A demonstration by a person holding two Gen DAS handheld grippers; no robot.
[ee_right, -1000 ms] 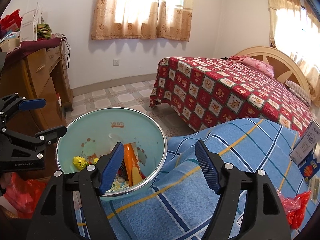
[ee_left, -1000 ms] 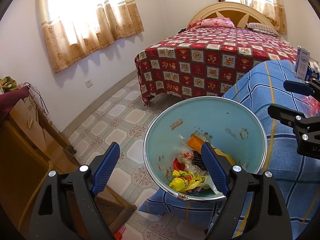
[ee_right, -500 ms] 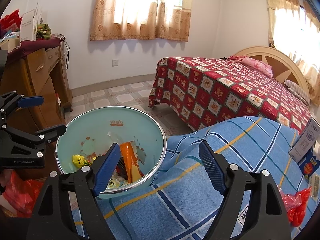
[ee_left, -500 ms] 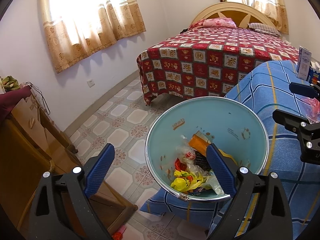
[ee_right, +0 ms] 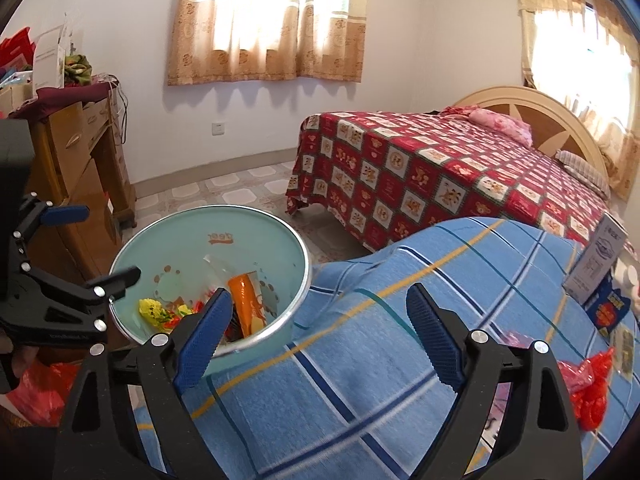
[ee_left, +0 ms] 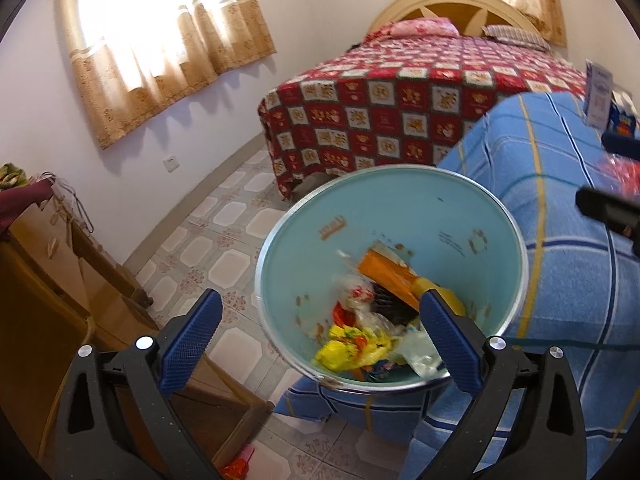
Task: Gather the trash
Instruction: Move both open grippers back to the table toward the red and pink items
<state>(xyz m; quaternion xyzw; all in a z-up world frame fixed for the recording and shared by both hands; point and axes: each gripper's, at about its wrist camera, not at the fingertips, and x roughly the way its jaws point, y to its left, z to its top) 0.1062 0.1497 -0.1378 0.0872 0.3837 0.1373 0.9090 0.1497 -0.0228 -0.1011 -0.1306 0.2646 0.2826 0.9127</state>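
Both tongs, left tongs (ee_left: 320,334) & right tongs (ee_right: 320,334), opening, nothing btwn them. Pale-blue round metal-rimmed bin (ee_left: 400,216) w/ wrappers sits on blue plaid cloth (ee_right: 400,360). Drop looks done; next: crumpled red plastic bag (ee_right: 588,388) nr right edge.

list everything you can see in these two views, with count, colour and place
bin: 1, pale teal with metal rim, beside the blue cloth
trash: several pieces, yellow, orange, red, clear, inside the bin
blue cloth: 1, blue plaid with yellow lines, covering the near surface
red bag: 1, red plastic, on the blue cloth at right
boxes: 2, one white, one blue, on the blue cloth, far right
bed: 1, red patchwork cover, cream headboard, across the room
pillows: 2, pink and striped, at the headboard
curtains: 2 windows, tan
dresser: 1, brown wood, cluttered top, by the wall
left gripper: black, blue pads, jaws opening, nothing between them
right gripper: same, jaws opening, empty
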